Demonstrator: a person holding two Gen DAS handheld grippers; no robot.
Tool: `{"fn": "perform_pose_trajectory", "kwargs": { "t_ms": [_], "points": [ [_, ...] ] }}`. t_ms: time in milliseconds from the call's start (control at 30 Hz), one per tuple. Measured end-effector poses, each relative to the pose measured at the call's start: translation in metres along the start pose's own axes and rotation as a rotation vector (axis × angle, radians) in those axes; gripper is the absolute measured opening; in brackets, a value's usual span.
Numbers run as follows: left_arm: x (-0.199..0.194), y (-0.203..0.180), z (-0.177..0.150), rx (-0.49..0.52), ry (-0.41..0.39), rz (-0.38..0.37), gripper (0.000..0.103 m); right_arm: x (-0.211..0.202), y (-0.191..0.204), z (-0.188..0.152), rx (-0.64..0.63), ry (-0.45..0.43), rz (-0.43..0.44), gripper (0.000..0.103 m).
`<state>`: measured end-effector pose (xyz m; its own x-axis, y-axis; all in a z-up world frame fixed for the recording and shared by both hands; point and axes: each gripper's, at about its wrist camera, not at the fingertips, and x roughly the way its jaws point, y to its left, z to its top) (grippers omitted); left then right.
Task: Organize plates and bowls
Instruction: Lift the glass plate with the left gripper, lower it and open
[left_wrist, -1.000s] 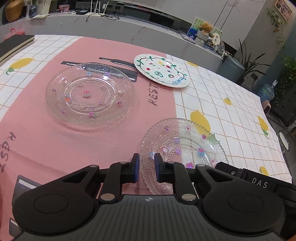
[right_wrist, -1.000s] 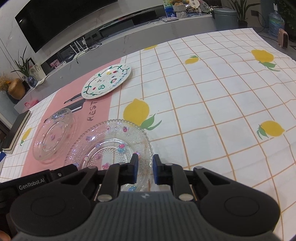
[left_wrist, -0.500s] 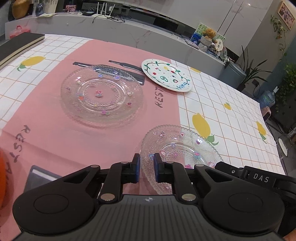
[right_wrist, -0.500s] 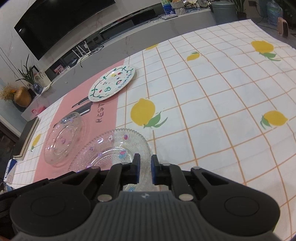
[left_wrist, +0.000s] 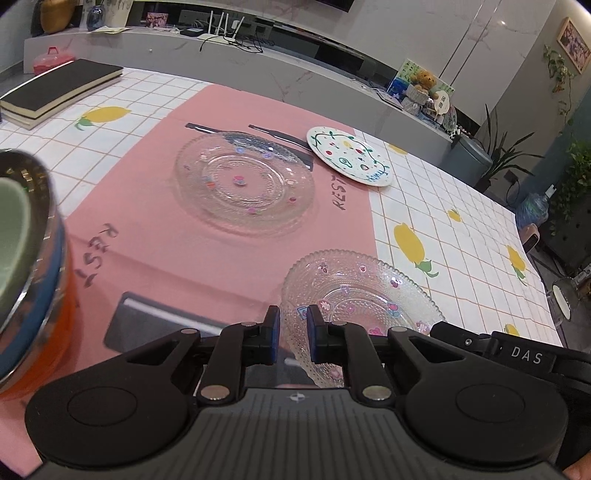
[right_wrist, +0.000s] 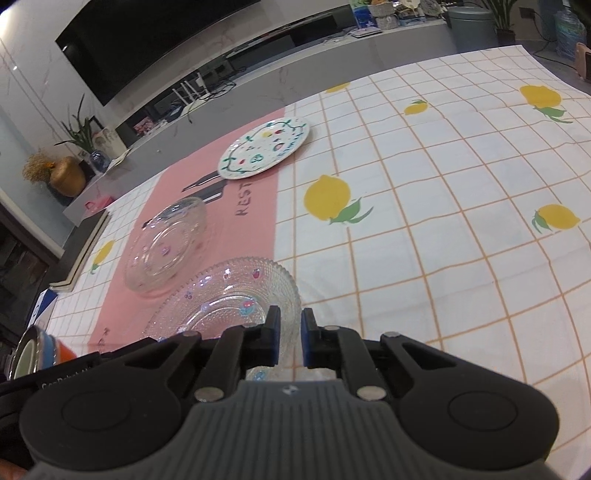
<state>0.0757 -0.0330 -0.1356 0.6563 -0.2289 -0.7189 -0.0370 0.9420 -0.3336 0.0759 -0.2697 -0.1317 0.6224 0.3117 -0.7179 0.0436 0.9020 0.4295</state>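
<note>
To the far left of the left tongs (left_wrist: 293, 332), close to the camera: a stack of bowls (left_wrist: 33, 266), orange and blue outside, steel rim, a pale green one inside. Ahead and a little left of the same tongs, well apart from them: a ringed glass plate (left_wrist: 243, 184) lying flat on the pink mat (left_wrist: 147, 229). Further ahead and to the right, partly off the mat: a painted white plate (left_wrist: 349, 155).

Left tongs narrow, closed on the left rim of the beaded glass plate (left_wrist: 362, 295), with the glass edge standing between the blue pads (left_wrist: 274, 334). Plate itself just ahead and to the right of these tongs, tilted, and apparently lifted off the worktop (left_wrist: 461, 221); contact with the cloth underneath not certain from here.

Right tongs (right_wrist: 290, 339) almost fully closed, pinching the right rim of the same plate, so one plate carried between two grips at opposite sides. From this side, plate ahead and to the left of the tongs.

On handling, as a judgement only: stiff, brittle, probably of moderate weight, and slippery where the glass is smooth. Beaded rim likely a better hold than a plain edge, yet thin, so no hard squeeze. Best to keep both grips on the rim, opposite each other, moving together at equal height; any twist between the two sides could let it slip or chip it. Gentle lowering onto the ringed glass plate probably wanted, centre over centre, without glass knocking on glass.
</note>
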Motion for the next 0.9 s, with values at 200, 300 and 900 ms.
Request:
{"fn": "perform_pose_trajectory", "kwargs": {
  "t_ms": [200, 300, 900],
  "points": [
    [-0.011, 0.010, -0.008, -0.009, -0.001, 0.002, 0.016, -0.005, 0.007, -0.012, -0.013, 0.011, 0.013, 0.009],
    [-0.014, 0.015, -0.013, -0.012, 0.001, 0.005, 0.016, -0.007, 0.011, -0.018, -0.023, 0.018, 0.011, 0.009],
    [-0.017, 0.033, -0.026, -0.024, 0.019, 0.035, 0.016, 0.001, 0.024, -0.032, -0.070, 0.066, 0.009, 0.009]
  ]
}}
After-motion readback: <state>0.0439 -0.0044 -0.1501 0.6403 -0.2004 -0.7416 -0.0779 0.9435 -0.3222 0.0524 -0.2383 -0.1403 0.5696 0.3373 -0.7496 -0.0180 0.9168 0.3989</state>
